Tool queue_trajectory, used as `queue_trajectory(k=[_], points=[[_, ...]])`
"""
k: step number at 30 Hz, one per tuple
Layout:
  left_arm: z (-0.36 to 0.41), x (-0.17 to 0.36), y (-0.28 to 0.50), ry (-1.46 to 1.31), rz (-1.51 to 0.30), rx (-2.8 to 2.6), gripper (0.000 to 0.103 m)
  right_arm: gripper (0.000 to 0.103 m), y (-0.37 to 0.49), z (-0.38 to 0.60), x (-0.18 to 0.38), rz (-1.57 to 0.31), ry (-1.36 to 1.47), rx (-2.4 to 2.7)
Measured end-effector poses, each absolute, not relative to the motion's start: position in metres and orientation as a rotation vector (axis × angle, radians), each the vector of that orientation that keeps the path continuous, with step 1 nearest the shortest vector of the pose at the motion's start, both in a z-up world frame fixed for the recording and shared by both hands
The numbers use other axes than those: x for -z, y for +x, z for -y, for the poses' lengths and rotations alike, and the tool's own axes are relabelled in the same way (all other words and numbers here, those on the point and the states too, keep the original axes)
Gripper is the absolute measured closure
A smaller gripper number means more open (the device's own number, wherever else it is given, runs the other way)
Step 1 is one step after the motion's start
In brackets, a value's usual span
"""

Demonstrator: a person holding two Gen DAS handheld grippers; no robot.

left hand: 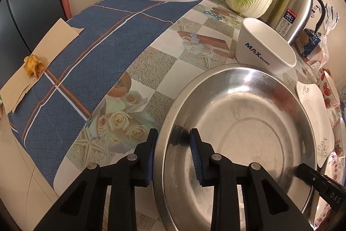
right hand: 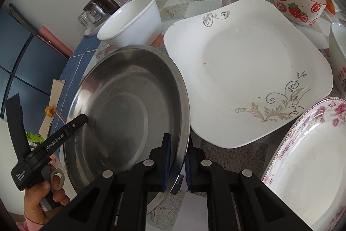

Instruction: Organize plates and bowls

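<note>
Both grippers straddle the steel basin's [left hand: 242,122] rim on the table [left hand: 164,70] — the left gripper [left hand: 173,153] with jaws apart, the right gripper [right hand: 178,162] clamped on it; the square white plate [right hand: 248,70] lies just beside it.

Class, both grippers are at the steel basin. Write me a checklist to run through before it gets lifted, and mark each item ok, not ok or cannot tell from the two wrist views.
1. Left gripper straddles the steel basin rim: ok.
2. Left fingers closed firmly on the rim: not ok, a gap shows.
3. Right gripper has the rim between its fingers: ok.
4. Right grip tight: cannot tell.
5. Basin is empty: ok.
6. Neighbours clear of the rim: not ok, white bowl and square plate sit close against it.
</note>
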State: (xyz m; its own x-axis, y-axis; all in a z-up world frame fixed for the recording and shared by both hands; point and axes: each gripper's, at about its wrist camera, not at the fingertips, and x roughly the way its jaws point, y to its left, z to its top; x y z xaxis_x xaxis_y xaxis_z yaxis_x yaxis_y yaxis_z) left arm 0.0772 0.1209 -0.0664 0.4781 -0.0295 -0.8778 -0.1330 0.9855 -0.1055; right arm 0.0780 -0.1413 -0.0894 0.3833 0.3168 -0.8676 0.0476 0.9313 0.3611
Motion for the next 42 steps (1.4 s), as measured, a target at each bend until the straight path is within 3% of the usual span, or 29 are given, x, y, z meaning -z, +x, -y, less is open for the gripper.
queue_trajectory(k=[7,23,42], points=[[-0.123,0.052,0.065,-0.146,-1.069,-0.090,0.077,0.090,0.075,0.137,0.082,-1.159,0.313,-0.196],[-0.121,0.001,0.051,-0.133,-1.013,-0.138,0.077,0.090,0.068,0.132,0.050,-1.065,0.311,-0.280],[-0.025,-0.071,0.082,-0.058,-0.898,-0.019,0.076,0.089,0.050,0.212,-0.017,-0.841,0.422,-0.195]])
